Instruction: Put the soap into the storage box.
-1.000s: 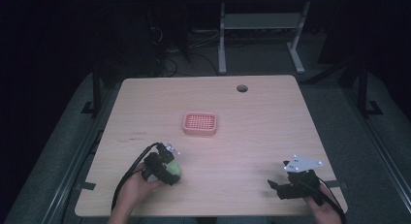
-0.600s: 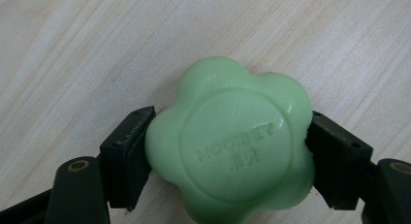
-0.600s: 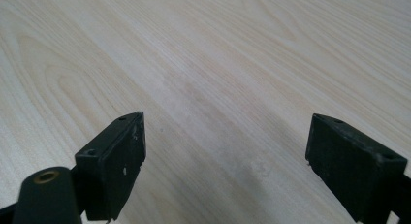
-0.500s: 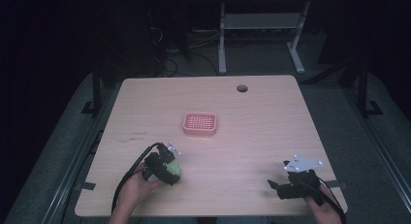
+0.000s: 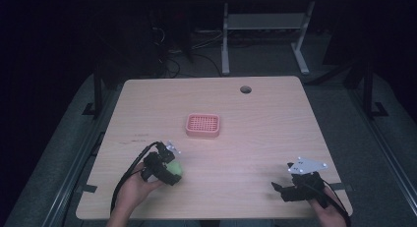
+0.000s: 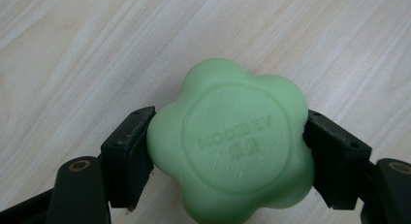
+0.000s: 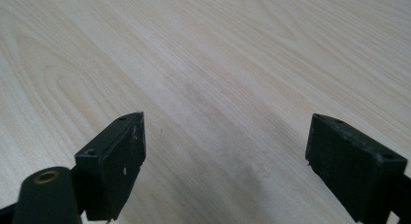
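A pale green flower-shaped soap [image 6: 232, 146] with a stamped round centre sits between the jaws of my left gripper [image 6: 228, 156], which press its two sides just above the wood. In the high view that left gripper [image 5: 169, 170] is near the table's front left with the green soap [image 5: 174, 168] in it. A pink perforated soap dish [image 5: 203, 125] rests near the table's middle, apart from both grippers. My right gripper [image 5: 281, 188] is at the front right, and its own view shows the right gripper [image 7: 225, 161] open over bare wood.
The light wooden table [image 5: 265, 138] has a round cable hole [image 5: 245, 89] near its back edge. Tape strips mark the front corners. Beyond the table the floor is dark, with a white desk frame [image 5: 263, 35] and cables behind.
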`<state>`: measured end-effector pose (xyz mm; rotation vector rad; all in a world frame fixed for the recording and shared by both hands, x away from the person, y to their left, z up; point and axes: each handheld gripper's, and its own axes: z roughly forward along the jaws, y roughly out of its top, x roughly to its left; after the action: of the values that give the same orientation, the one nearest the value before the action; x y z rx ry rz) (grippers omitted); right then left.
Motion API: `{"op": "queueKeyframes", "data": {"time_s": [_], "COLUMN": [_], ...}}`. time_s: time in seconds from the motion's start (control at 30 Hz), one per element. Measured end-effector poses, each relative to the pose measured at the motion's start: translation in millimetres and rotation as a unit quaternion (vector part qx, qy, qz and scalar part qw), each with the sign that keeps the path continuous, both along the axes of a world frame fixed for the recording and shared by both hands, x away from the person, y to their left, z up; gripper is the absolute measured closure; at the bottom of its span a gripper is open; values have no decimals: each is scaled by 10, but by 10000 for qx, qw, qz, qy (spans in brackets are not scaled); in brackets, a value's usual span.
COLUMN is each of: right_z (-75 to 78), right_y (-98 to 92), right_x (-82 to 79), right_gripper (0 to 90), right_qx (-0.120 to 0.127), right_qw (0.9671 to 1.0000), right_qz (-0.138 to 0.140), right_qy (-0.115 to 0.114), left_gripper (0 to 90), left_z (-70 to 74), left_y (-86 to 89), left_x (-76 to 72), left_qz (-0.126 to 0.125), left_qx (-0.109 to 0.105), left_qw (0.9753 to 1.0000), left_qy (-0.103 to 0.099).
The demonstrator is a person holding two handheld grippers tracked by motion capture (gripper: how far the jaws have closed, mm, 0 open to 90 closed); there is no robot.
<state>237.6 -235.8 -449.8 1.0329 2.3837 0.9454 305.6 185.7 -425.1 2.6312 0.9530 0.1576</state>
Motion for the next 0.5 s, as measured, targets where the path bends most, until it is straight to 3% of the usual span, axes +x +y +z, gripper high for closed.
{"op": "queueKeyframes", "data": {"time_s": [0.5], "right_z": [9], "right_y": [-12], "right_x": [-1], "right_gripper": [138], "right_qx": [-4], "right_qw": [10000], "right_qz": [7], "right_qy": [-16], "left_gripper": [263], "left_z": [116], "left_y": [-109], "left_x": [168], "left_qz": [-65], "left_qx": [-141], "left_qw": [9999], "left_qy": [-3]}}
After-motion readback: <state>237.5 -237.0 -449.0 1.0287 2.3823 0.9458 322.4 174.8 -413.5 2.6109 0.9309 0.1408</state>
